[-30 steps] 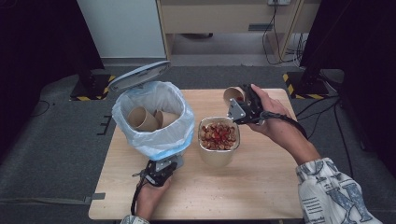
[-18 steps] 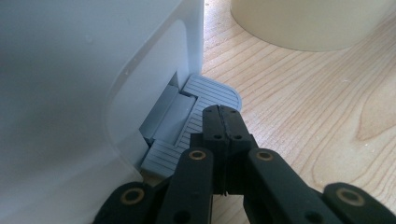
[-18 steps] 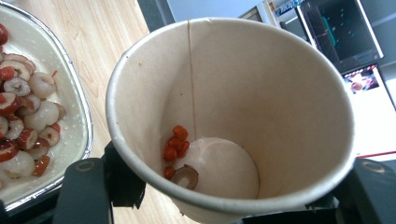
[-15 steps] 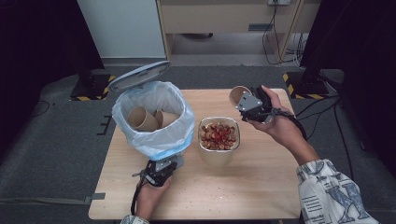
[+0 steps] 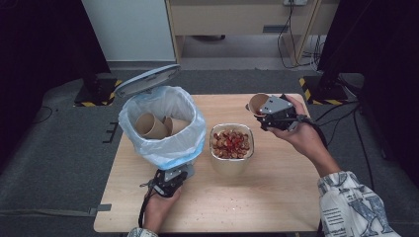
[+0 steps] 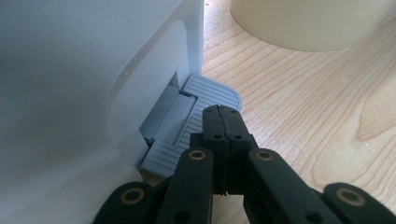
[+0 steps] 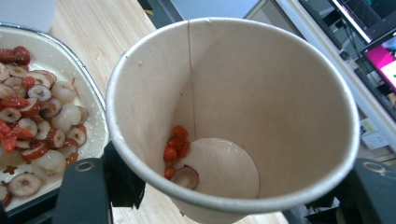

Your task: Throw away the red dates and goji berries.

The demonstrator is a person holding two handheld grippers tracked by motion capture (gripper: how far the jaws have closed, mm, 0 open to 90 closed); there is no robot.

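- The surface (image 5: pixel 276 197) is evenly lit from overhead; the room's edges fall dark.
- Shadows are soft.
- Near the lens, the black fingers (image 6: pixel 224 135) blur slightly.

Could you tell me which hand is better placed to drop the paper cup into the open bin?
Right. The right gripper already holds the paper cup, tilted above the table beside the bowl. The left gripper is shut, pressing the pedal of the bin.

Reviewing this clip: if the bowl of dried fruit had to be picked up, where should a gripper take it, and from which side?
Probably at the rim of the bowl of dried fruit, on its right edge, one jaw inside and one outside, coming down from above. The bin crowds its left, and the wide walls look too broad to span. The right gripper holds a paper cup.
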